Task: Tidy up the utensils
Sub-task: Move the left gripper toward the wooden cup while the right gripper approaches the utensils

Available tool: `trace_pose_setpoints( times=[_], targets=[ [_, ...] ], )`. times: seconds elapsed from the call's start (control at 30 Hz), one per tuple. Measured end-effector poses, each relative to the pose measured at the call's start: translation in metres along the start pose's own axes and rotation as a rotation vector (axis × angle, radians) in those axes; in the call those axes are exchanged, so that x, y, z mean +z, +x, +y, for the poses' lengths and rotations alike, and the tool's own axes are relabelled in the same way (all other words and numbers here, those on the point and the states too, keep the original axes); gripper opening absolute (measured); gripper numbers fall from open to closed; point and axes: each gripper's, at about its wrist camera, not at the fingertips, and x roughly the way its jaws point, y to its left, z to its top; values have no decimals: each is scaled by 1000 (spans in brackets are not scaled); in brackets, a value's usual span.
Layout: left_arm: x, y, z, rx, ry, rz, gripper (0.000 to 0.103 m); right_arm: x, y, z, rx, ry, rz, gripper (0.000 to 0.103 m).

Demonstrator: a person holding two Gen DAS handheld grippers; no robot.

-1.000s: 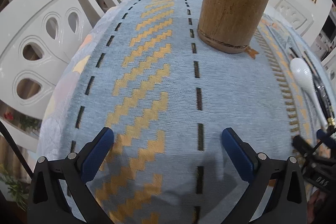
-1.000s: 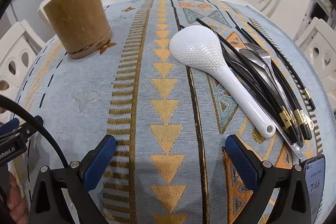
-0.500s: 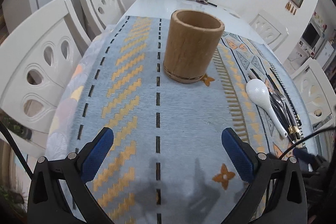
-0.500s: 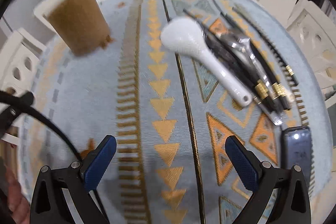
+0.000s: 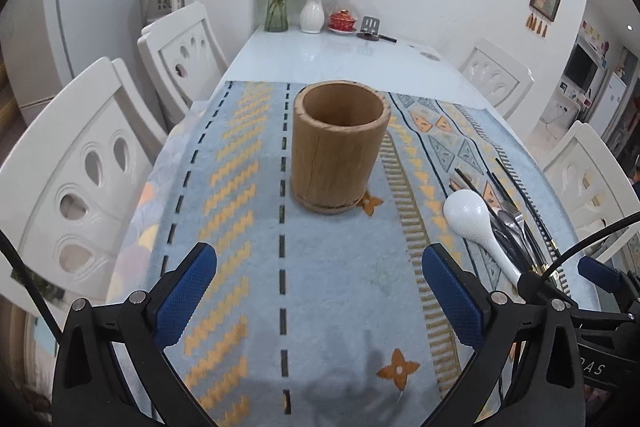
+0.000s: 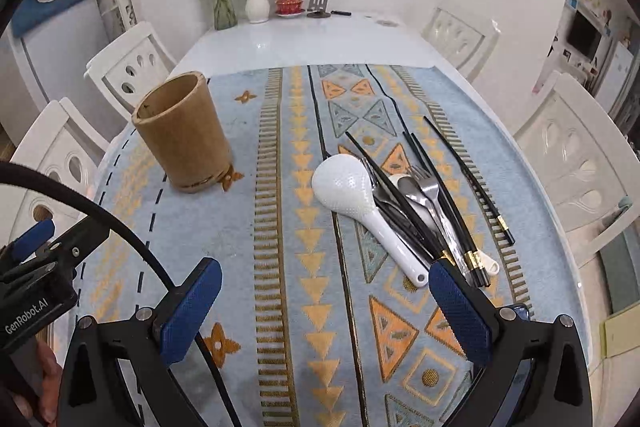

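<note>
Both of my tongs hang spread wide and empty above the near edge of the table: the left gripper (image 5: 320,291) faces the wooden holder (image 5: 339,147), the right gripper (image 6: 326,303) faces the utensil pile. Nothing is sorted yet, as far as I can judge; the holder stands upright and looks empty on the patterned cloth (image 6: 280,227), toward the table's left edge. The white rice spoon (image 6: 356,205) lies toward the right edge, touching a heap of black chopsticks (image 6: 420,215), a steel fork (image 6: 430,193) and spoons crossed over one another. I think the rice spoon is the sensible first pick, since it lies at the heap's left side with its handle pointing at me. I would close my right fingers across that handle near its end, lift straight up so the chopsticks are not dragged, then lower it handle-first into the holder. My left tongs could steady the holder's wall if it threatens to tip.
</note>
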Motion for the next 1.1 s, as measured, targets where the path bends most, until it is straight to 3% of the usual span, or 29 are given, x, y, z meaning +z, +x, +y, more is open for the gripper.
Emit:
trace_pose_setpoints(
  times=[0.2, 0.47, 1.1],
  targets=[
    [9, 19, 0, -27, -15, 26, 103, 12, 9, -3, 22, -33, 2, 103],
    [18, 37, 3, -7, -115, 42, 103, 41, 3, 4, 98, -54, -13, 103],
    [39, 90, 0, -65, -60, 22, 103, 62, 27, -18, 79, -18, 12, 103]
  ],
)
